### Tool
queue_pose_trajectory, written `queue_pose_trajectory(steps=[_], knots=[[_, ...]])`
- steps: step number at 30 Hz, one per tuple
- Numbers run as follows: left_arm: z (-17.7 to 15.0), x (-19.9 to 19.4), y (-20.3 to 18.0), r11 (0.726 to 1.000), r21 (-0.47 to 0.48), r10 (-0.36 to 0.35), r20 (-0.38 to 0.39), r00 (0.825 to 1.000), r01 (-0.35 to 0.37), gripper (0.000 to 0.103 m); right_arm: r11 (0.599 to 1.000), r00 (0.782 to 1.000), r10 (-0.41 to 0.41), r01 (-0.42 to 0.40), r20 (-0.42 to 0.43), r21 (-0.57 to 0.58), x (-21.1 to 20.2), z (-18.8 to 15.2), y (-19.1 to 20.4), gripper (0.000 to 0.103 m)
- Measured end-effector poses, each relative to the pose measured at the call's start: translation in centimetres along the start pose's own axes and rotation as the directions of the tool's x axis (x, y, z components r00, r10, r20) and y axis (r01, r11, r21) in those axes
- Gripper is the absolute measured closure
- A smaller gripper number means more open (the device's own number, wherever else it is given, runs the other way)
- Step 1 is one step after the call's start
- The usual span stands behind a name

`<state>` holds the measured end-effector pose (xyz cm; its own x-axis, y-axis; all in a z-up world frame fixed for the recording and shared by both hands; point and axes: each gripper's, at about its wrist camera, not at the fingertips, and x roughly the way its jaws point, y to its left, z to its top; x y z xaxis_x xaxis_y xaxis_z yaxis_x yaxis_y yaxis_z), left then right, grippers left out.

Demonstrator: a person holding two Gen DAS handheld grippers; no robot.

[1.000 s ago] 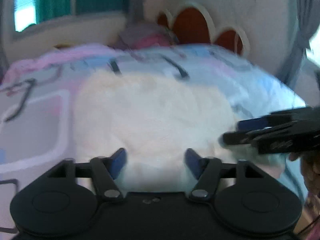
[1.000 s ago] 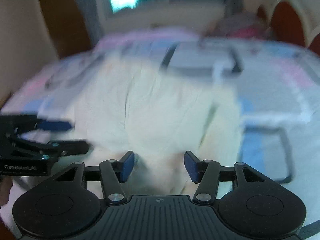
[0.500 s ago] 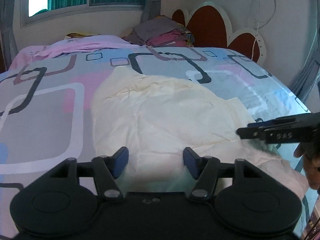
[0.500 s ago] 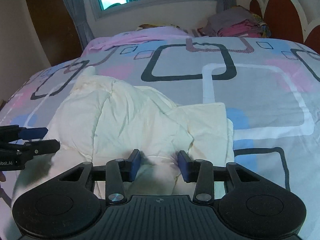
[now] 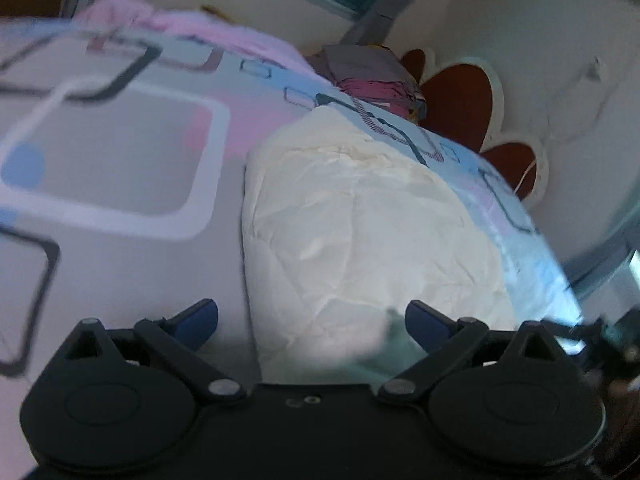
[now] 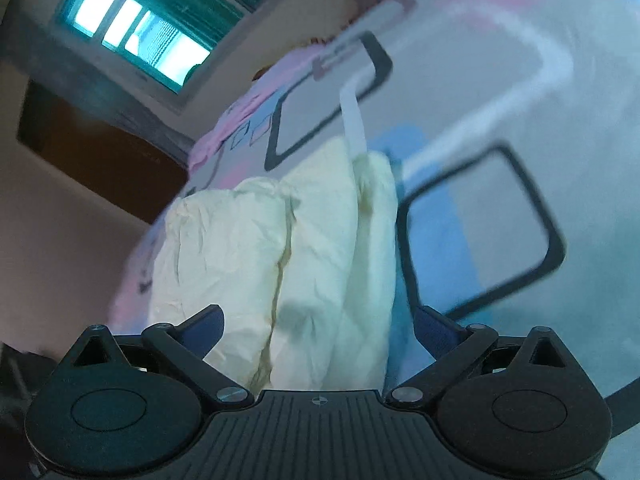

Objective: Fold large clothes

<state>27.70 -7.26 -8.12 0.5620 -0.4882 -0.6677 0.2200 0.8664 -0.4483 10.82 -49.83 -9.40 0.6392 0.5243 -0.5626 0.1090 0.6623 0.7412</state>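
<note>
Cream garment, seemingly lengthwise toward headboard

A large cream-white garment, crumpled and creased, lies partly folded in a thick rounded bundle on the bed, its layered folds running lengthwise with a yellowish seam line along one fold, near the bed's near edge, spread toward the headboard side.

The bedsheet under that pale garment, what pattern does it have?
Grey bedsheet printed with rounded squares outlined in white and black, plus pink and blue patches. Clearest in the left wrist view.
</note>
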Motion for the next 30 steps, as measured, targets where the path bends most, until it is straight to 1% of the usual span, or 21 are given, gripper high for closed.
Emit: queue_pose_trajectory(steps=[1,2,5,8,10,11,12,14,20,25,27,29,30], knots=[[-0.1,0.5,0.3,1.000,-0.022,-0.014,-0.015,1.000,0.013,0.003,1.000,1.000,0.011,-0.011,-0.005,0.015,0.3,-0.1,-0.3,0.001],[-0.2,0.9,0.3,0.999,-0.036,-0.013,-0.026,1.000,0.012,0.003,0.999,0.999,0.032,-0.031,-0.009,0.042,0.7,-0.2,-0.9,0.000],[-0.7,1.6,0.5,0.997,-0.065,-0.030,-0.041,0.999,0.027,0.003,0.990,0.997,0.070,-0.067,-0.019,0.121,1.3,-0.5,-2.6,0.000],[-1.2,1.9,0.9,0.992,-0.112,-0.055,-0.049,0.997,0.050,0.002,0.984,0.993,0.114,-0.112,-0.011,0.139,1.3,-0.3,-3.2,0.000],[-1.4,2.3,1.3,0.988,-0.143,-0.068,-0.053,0.996,0.060,0.001,0.979,0.988,0.150,-0.144,-0.027,0.142,1.6,-0.1,-3.3,0.000],[-1.4,2.4,1.5,0.986,-0.155,-0.077,-0.055,0.996,0.067,0.003,0.979,0.987,0.155,-0.148,-0.037,0.139,1.9,0.0,-3.2,0.000],[-1.5,2.5,1.6,0.984,-0.162,-0.086,-0.053,0.995,0.076,0.005,0.981,0.987,0.152,-0.145,-0.048,0.127,2.3,0.0,-3.1,0.000],[-1.6,2.7,1.6,0.980,-0.170,-0.111,-0.053,0.992,0.100,0.013,0.986,0.987,0.145,-0.139,-0.067,0.097,2.6,0.1,-2.6,0.000],[-0.9,3.3,1.3,0.982,-0.152,-0.120,-0.077,0.990,0.108,0.013,0.989,0.981,0.144,-0.138,-0.132,0.056,4.7,0.8,-1.5,0.000],[-0.5,4.4,1.4,0.978,-0.164,-0.146,-0.099,0.984,0.129,0.013,0.989,0.968,0.142,-0.149,-0.208,-0.017,6.8,1.3,0.0,0.000],[-0.5,4.9,1.4,0.975,-0.175,-0.157,-0.101,0.982,0.138,0.013,0.986,0.966,0.137,-0.153,-0.217,-0.060,7.5,1.2,0.8,0.000],[-0.4,5.2,1.5,0.975,-0.173,-0.161,-0.101,0.982,0.142,0.013,0.984,0.964,0.139,-0.160,-0.228,-0.077,8.2,1.3,1.3,0.000],[-0.4,5.3,1.5,0.974,-0.171,-0.165,-0.096,0.982,0.147,0.014,0.983,0.964,0.138,-0.161,-0.228,-0.086,8.3,1.2,1.4,0.002]])
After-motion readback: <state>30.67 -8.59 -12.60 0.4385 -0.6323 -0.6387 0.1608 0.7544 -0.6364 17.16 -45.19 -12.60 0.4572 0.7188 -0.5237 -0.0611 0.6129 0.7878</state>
